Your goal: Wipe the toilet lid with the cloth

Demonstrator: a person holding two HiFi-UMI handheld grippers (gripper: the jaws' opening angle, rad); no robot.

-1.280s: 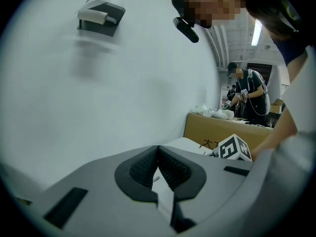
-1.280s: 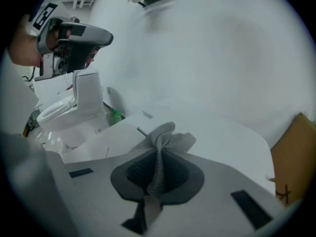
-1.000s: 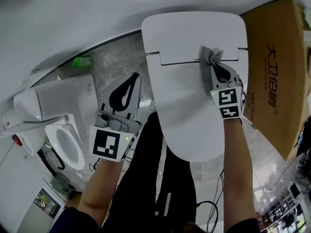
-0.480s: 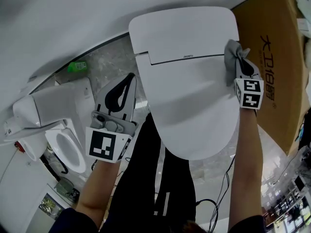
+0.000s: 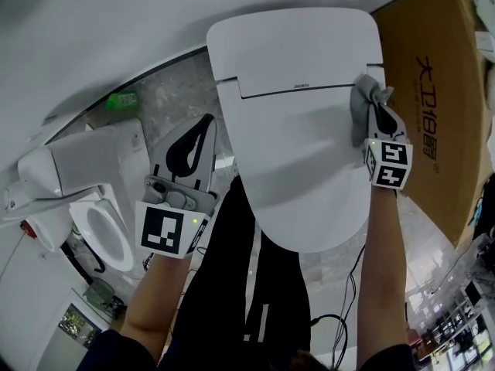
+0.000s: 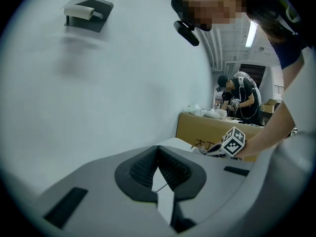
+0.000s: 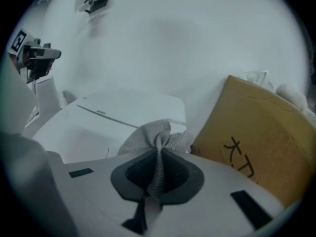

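**Cloth at the lid's right edge, partly tucked out of sight**

We see the right gripper at the right edge of the closed white lid, its fingers clenched on the grey cloth. In the right gripper view the cloth is pinched in a narrow fold between the fingers and fans out beyond their tips over the lid. We cannot tell how much of it lies flat on the lid. In the head view the gripper covers the cloth's lower part, and in the gripper's own view the bunched cloth hides the contact. The lid's right rim is hidden behind both at that spot.

The left gripper hangs well apart, left of the lid over the floor, its fingers clenched together on nothing. Its own view shows the tips met, and its body blocks all but a sliver of the lid. A brown box stands just right of the lid, cut off by the frame's edge. A second toilet at far left is partly out of view.
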